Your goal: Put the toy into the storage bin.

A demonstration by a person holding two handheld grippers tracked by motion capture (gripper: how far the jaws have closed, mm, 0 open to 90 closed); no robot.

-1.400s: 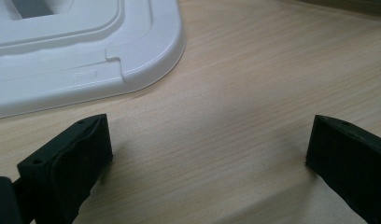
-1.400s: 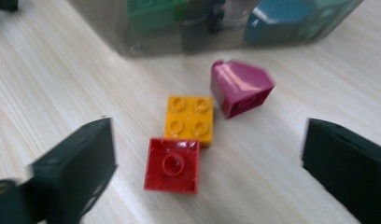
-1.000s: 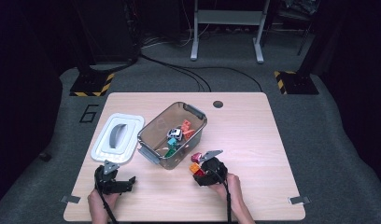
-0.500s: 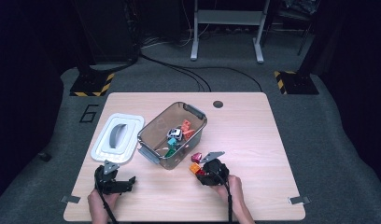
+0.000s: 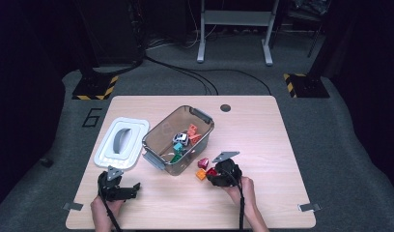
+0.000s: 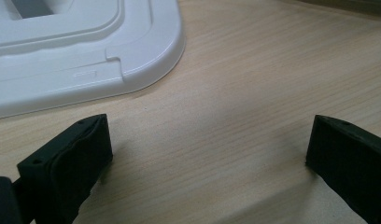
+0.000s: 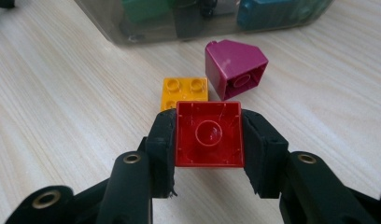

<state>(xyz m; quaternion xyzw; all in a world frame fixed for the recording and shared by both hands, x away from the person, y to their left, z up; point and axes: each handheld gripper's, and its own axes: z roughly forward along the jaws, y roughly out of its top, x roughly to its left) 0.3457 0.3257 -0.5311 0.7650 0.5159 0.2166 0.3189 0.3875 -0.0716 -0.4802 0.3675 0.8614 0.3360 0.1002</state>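
Right claw (image 7: 208,135): clenched on a red brick (image 7: 208,134), one jaw against each side wall, hollow underside facing the camera; low over the desk (image 5: 262,145) near its front edge, right of centre.

Orange brick (image 7: 185,92): studs up, flat on the desk, directly beyond the red brick.

Magenta sloped brick (image 7: 235,67): tipped on its side just beside the orange one, hollow showing.

Clear bin (image 5: 178,140): just beyond both loose bricks, angled at mid-desk; holds orange, teal, green and white pieces.

White lid (image 5: 121,142): flat on the desk, left of the bin and close to it.

Left claw (image 6: 207,158): released, jaws wide apart and empty, over bare wood at the front left, the lid's corner just ahead.
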